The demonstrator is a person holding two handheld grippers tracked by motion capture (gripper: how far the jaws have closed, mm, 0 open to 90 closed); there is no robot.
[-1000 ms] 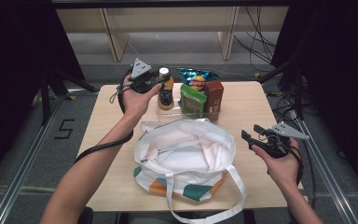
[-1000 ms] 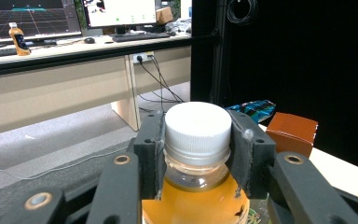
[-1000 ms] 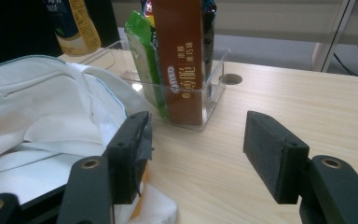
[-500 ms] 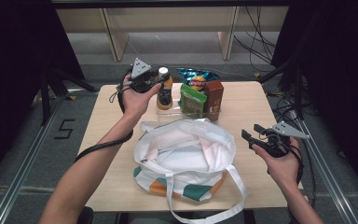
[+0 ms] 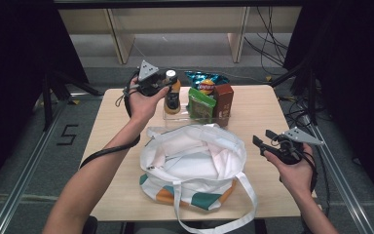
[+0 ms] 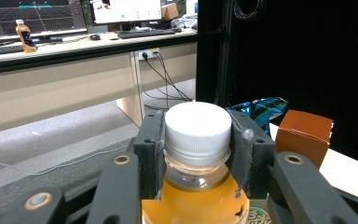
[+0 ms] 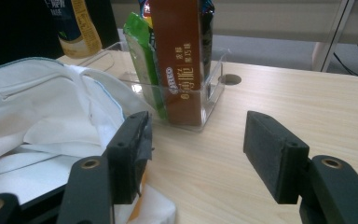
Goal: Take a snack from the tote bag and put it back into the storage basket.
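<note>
High view: left gripper (image 5: 161, 84) at the far left of the tabletop (image 5: 258, 105), jaws clamped on the neck of an upright bottle (image 5: 171, 95) of orange drink with a white cap, standing at the left end of a clear tray (image 5: 195, 118). To the right in that tray, a green packet (image 5: 200, 104) and a brown box (image 5: 223, 100), both upright; behind them, a blue snack bag (image 5: 202, 81). Near the middle of the tabletop, a white tote bag (image 5: 195, 163) lying open, with orange and green patches along its near edge and its straps trailing over the near side. Right gripper (image 5: 263, 140) just right of the bag, above the tabletop, jaws apart and holding nothing. Left gripper view: both black pads pressed against the bottle (image 6: 196, 196) just under its white cap (image 6: 197, 127), orange liquid visible below; brown box (image 6: 303, 136) and blue snack bag (image 6: 260, 109) to the right, beyond. Right gripper view: jaws spread wide with bare tabletop (image 7: 279, 95) between them; white tote bag (image 7: 42, 119) to the left, close by the left jaw; clear tray (image 7: 205, 100) farther off holding the brown box (image 7: 179, 56) and green packet (image 7: 142, 56); lower part of the bottle (image 7: 77, 28) at far left.
</note>
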